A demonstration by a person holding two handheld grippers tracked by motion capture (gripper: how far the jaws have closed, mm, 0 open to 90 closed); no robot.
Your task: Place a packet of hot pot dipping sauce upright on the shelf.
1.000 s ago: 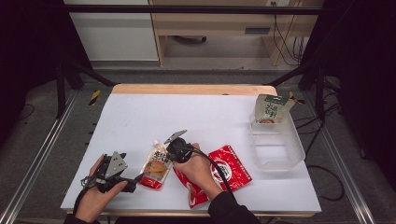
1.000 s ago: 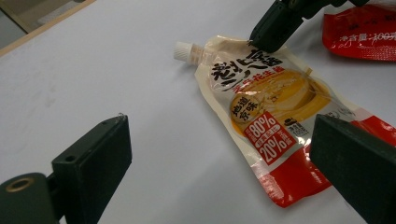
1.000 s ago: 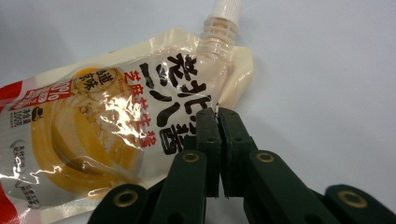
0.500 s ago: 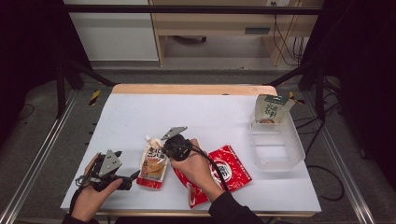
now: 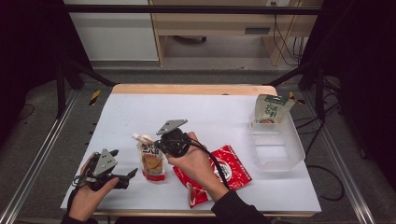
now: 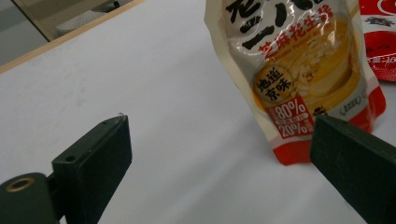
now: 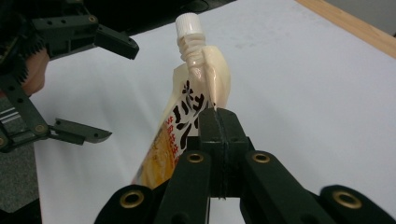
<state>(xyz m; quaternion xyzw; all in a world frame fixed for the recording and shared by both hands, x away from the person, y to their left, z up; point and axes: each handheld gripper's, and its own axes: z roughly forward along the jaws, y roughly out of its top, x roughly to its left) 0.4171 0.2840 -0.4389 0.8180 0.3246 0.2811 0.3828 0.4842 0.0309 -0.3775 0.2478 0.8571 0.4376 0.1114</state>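
Right gripper [image 7: 219,116] is clamped tight on the upper edge of the spouted sauce pouch [image 7: 187,126], just under its white cap [image 7: 188,23], so the pouch is held up off the white table [image 5: 224,116]. Left gripper [image 6: 219,154] is kept wide open nearby, nothing gripped, pouch just beyond its jaws.

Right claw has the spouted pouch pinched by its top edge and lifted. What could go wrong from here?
1. The right claw is shut on only a thin edge of the cream-and-orange spouted sauce pouch, just below its white screw cap; the hanging pouch could slip out.
2. The open left claw sits close beside the pouch's base; a swing could knock them together.
3. The red foil snack bag lies under the right forearm and could be dragged.
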